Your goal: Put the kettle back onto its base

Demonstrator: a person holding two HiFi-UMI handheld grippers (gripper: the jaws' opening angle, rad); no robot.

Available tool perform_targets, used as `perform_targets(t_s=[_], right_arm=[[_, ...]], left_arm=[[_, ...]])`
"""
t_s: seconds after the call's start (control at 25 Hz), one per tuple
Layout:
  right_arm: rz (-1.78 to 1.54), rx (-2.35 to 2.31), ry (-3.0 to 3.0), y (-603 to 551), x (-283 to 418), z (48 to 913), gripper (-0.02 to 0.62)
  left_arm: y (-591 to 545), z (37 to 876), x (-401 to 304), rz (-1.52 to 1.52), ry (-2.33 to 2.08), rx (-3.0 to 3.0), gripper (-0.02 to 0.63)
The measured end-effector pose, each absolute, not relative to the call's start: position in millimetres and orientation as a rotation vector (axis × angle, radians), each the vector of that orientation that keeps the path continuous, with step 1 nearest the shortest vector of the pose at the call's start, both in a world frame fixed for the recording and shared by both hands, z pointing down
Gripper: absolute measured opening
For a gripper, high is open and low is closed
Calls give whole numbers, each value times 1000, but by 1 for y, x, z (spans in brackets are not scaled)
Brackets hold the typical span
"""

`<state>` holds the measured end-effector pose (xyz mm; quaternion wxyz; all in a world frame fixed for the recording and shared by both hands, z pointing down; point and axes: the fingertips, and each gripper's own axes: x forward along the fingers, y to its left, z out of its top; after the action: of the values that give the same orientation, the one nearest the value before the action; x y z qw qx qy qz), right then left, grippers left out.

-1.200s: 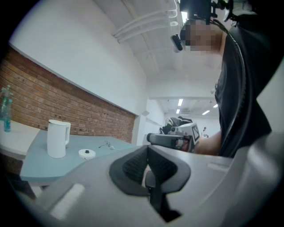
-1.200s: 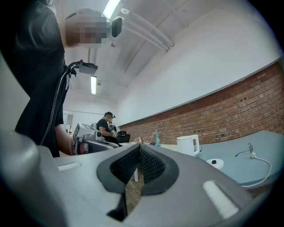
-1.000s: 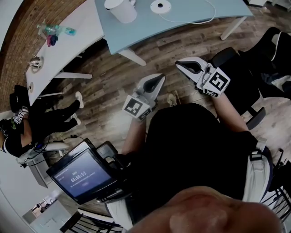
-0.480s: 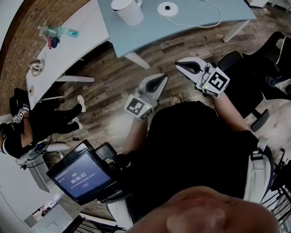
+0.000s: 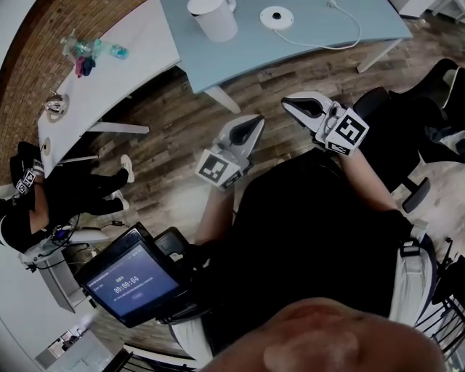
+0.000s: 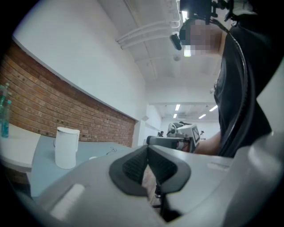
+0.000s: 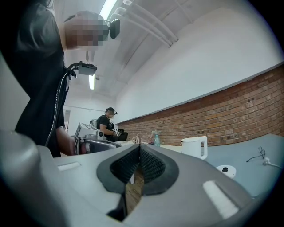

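My left gripper: jaws together, empty. My right gripper: likewise closed on nothing. Kettle: upright on the tabletop, well ahead of both. Base: bare, beyond my right gripper. Advised: approach level and open before reaching the handle.

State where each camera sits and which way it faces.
Head view: on the person's head, steeply down at floor, table; shows torso, left tongs, right tongs.
Left gripper view: on left tongs, level toward kettle; shut jaws, torso.
Right gripper view: on right tongs, level toward kettle, base; shut jaws, torso.
Shared: all three show the kettle.
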<state>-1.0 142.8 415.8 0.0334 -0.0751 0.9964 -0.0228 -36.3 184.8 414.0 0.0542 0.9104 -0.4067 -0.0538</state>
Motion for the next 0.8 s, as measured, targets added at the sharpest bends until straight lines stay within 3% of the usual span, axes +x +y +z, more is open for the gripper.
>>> perform_targets(t_s=[0.12,0.8], right_arm=[[-75,-228,3077,143,0,418,5],[-68,-167,3094,142,-19,412,3]], left_arm=[[182,400,-34,-284,-1245,2781,2],[187,423,-41,-207,-1254,2731,2]])
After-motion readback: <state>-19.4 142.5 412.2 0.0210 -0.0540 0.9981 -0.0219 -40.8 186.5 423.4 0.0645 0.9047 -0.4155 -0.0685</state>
